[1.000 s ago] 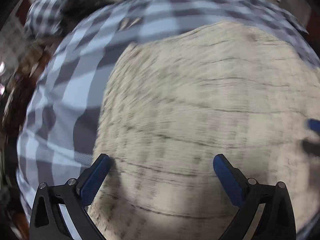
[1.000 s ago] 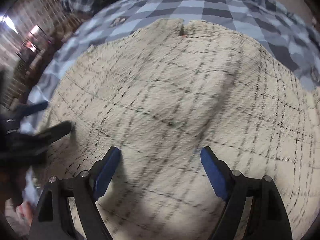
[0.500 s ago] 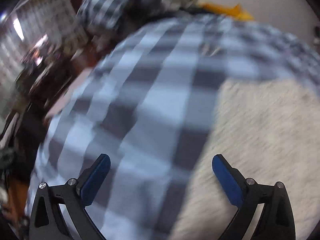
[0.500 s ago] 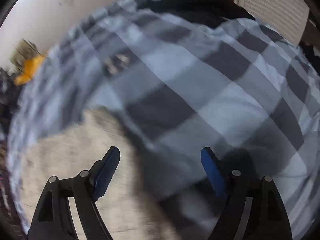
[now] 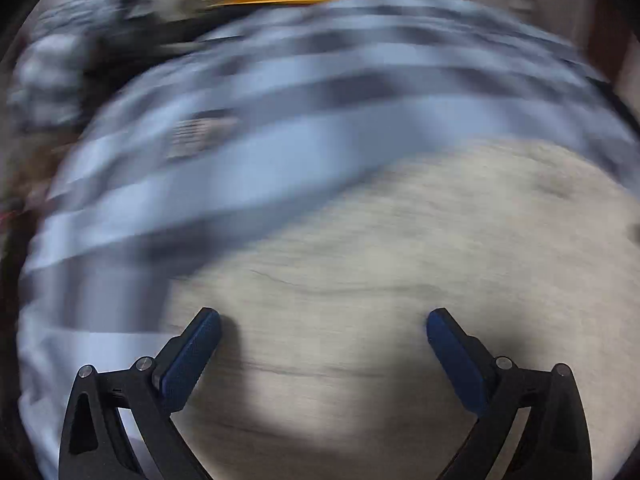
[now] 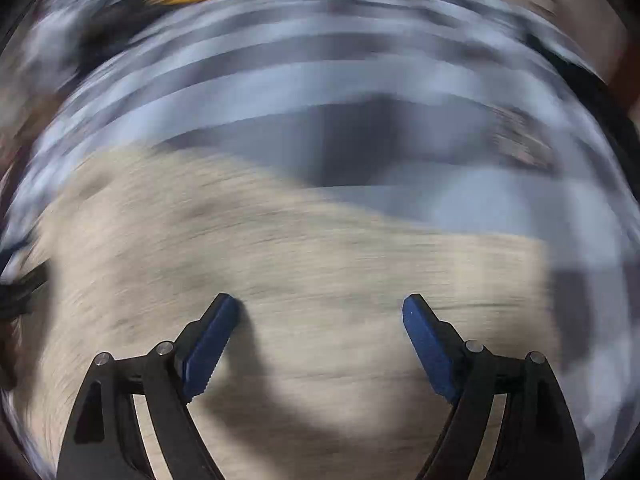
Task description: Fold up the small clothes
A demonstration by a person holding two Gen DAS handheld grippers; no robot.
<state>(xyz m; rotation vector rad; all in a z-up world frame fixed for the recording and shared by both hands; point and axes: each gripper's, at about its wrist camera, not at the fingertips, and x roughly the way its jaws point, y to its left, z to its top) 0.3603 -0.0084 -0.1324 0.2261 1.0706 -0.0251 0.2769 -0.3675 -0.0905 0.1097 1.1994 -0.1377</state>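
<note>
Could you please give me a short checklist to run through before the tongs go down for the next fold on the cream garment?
1. Left tongs open, nothing between the pads: ok.
2. Right tongs open, nothing held: ok.
3. Cream checked garment under both tongs: ok.
4. Garment edge to grasp located: cannot tell, pictures blurred.
5. Garment lying flat on the blue checked bedspread: cannot tell.
</note>
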